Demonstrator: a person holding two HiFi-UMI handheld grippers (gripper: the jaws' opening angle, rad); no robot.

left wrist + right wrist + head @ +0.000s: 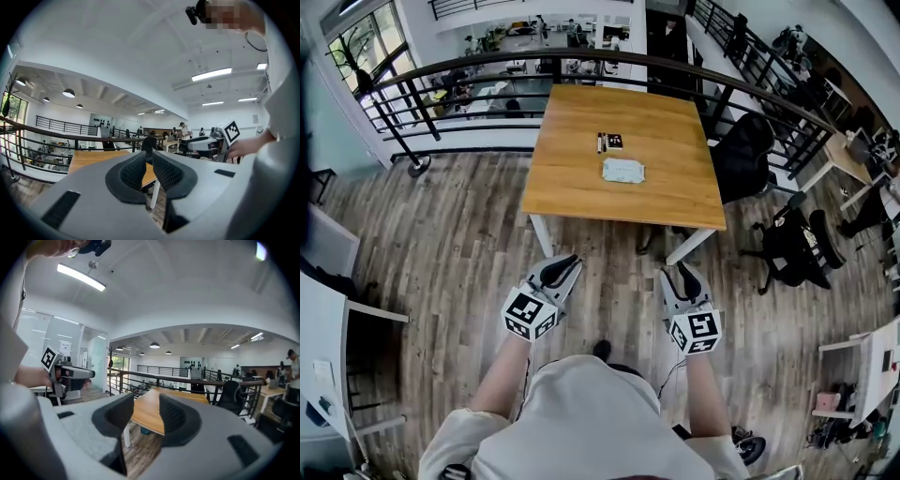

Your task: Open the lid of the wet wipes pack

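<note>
The wet wipes pack (pixel 623 171), pale and flat, lies near the middle of a wooden table (pixel 572 183), well ahead of both grippers. I cannot make out its lid at this distance. My left gripper (pixel 567 261) hangs over the wood floor short of the table's near edge. Its jaws (pixel 149 157) stand tips together, with nothing between them. My right gripper (pixel 680 272) is level with it on the right, its jaws (pixel 146 401) apart and empty. Each gripper view looks toward the table (pixel 150 411) and catches the other gripper (pixel 218 140) beside it.
A small black object (pixel 610 142) lies just beyond the pack. Black office chairs (pixel 745 155) (pixel 792 248) stand right of the table. A curved dark railing (pixel 487 70) runs behind it. White furniture (pixel 328 328) stands at the left edge.
</note>
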